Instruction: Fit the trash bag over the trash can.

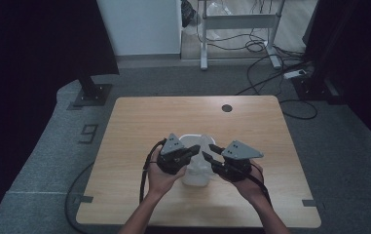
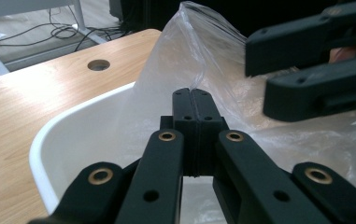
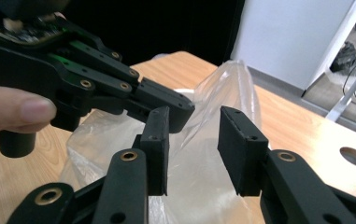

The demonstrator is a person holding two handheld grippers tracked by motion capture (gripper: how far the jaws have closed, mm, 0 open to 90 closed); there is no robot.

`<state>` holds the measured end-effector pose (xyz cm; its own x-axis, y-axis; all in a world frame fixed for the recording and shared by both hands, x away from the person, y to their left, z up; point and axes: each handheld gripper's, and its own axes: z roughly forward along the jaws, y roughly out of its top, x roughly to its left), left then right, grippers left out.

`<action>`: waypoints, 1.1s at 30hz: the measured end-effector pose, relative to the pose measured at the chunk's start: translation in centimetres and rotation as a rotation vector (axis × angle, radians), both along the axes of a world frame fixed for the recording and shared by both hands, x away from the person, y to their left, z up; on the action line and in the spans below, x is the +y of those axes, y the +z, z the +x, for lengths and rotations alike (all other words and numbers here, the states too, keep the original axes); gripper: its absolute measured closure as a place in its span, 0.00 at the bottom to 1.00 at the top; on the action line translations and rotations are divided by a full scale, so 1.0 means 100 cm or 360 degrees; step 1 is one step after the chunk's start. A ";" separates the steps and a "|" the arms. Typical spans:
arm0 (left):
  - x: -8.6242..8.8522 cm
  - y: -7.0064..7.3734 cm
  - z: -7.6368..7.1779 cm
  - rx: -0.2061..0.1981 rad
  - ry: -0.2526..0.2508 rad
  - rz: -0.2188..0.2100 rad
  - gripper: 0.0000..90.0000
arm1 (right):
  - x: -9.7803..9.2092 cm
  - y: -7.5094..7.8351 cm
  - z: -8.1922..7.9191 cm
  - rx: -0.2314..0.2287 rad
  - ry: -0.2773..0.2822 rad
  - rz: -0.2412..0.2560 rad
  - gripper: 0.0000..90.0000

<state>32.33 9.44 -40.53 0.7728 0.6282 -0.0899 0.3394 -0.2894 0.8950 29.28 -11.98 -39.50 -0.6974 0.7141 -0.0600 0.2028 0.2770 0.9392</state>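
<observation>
A clear plastic bag sits in a white tub at the middle of the wooden table. My left gripper is shut on a fold of the bag, just above the tub's rim. In the high view the left gripper reaches in from the left. My right gripper is open, its pads to either side of the bag's raised peak, not touching it. The right gripper comes in from the right, tips close to the left one's.
A round cable hole lies near the table's far edge. A person's hands hold both grippers from the near side. Beyond the table are a desk frame, floor cables and a dark stand.
</observation>
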 end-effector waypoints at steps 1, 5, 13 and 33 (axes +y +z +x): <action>0.001 0.000 0.000 0.0003 -0.0001 -0.0005 1.00 | 0.001 -0.001 0.001 0.0012 -0.0001 -0.0003 0.70; 0.003 -0.001 0.000 0.0012 -0.0002 -0.0028 1.00 | 0.005 -0.004 0.007 0.0039 -0.0019 -0.0027 0.70; 0.007 -0.001 0.000 0.0008 0.0003 -0.0047 1.00 | 0.012 -0.012 0.017 0.0080 -0.0031 -0.0095 0.83; 0.039 0.000 0.005 -0.0013 0.0158 -0.0099 1.00 | -0.006 -0.006 -0.006 -0.0051 0.0025 -0.0322 0.99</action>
<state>32.79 13.32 -40.51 0.7078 0.6953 -0.1249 0.3561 -0.1985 0.9131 28.65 -12.62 -40.07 -0.7037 0.6746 -0.2232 0.1681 0.4633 0.8701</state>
